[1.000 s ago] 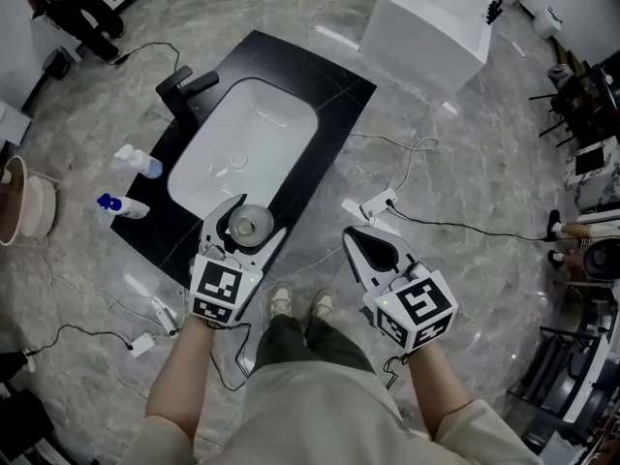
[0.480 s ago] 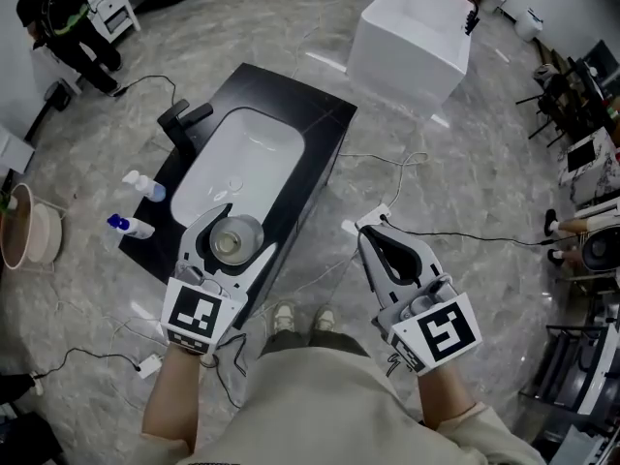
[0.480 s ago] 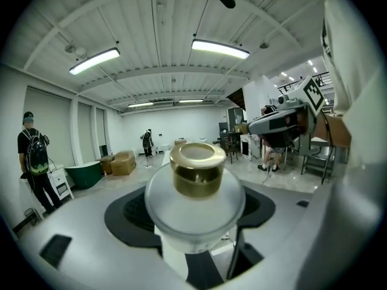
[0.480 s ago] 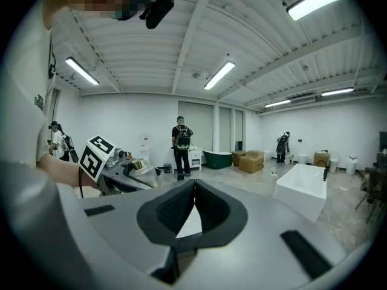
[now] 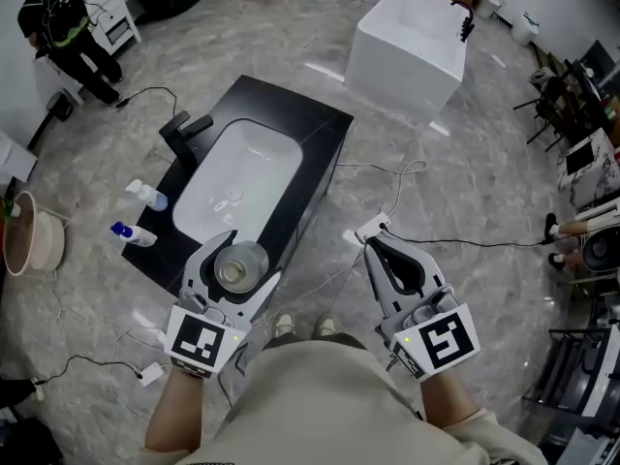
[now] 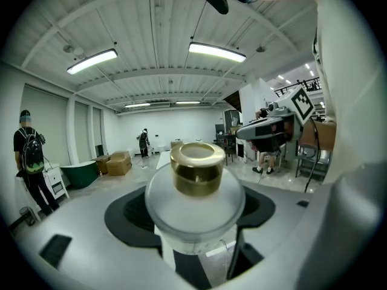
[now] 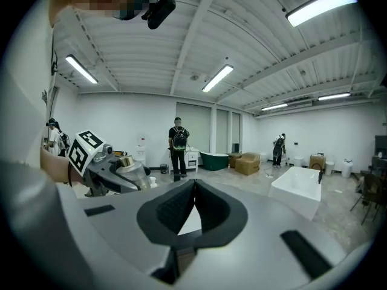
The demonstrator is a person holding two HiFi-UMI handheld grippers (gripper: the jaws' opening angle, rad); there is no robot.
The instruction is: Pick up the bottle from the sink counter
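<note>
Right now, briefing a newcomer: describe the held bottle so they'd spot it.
At the near end of the black sink counter is the left tool. Its bottle is round, frosted, gold-capped; the two bottles left of the counter have blue caps.

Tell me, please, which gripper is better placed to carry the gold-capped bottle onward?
Left. The left gripper is shut on the gold-capped bottle, above the near end of the sink counter. The right gripper is shut on nothing, off to the side over the floor.

Person wearing beige top (image 5: 320, 405), pale shoes (image 5: 281, 325)
Black-and-white marker cubes (image 5: 203, 342) are capping the grey left gripper (image 5: 254, 257) and right gripper (image 5: 373, 245).
</note>
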